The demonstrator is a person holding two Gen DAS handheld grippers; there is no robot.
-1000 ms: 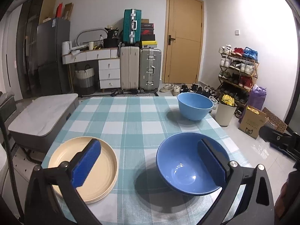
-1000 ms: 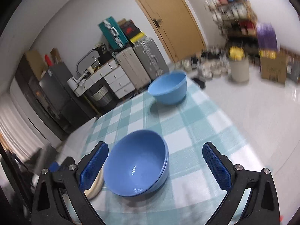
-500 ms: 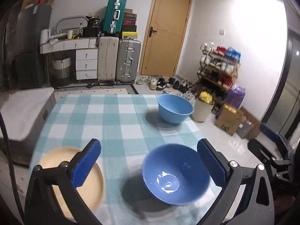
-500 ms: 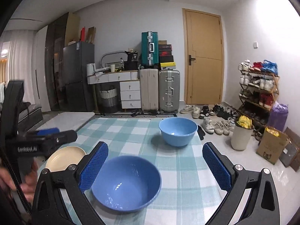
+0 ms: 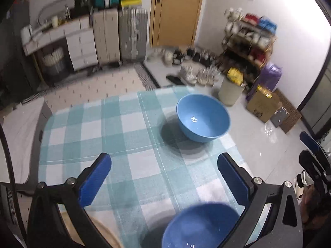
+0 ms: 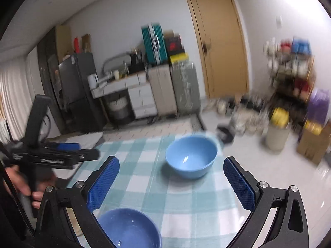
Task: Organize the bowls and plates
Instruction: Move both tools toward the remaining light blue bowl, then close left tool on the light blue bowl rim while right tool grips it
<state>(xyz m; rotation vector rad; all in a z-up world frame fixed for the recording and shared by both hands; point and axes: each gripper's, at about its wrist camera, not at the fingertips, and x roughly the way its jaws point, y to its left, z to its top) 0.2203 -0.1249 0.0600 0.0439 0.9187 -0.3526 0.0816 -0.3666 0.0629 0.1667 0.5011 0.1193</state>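
A light blue bowl (image 5: 203,117) stands at the far right of the checked tablecloth (image 5: 124,128); it also shows in the right wrist view (image 6: 191,157). A darker blue bowl (image 5: 200,226) sits near the front edge, also in the right wrist view (image 6: 129,229). A beige plate (image 5: 107,236) peeks in at the bottom left. My left gripper (image 5: 164,179) is open and empty above the table's middle. My right gripper (image 6: 170,184) is open and empty, short of the light blue bowl. The left gripper (image 6: 80,153) shows at the right view's left side.
The table's right edge drops to a tiled floor with a white bin (image 5: 230,92), a cardboard box (image 5: 261,106) and a shoe rack (image 5: 248,43). A grey bench (image 5: 16,136) stands left of the table. Suitcases (image 5: 132,35) and drawers line the far wall.
Both grippers have risen and moved forward over the table. The darker bowl and plate have slid to the bottom of the views; the light blue bowl is now nearer.
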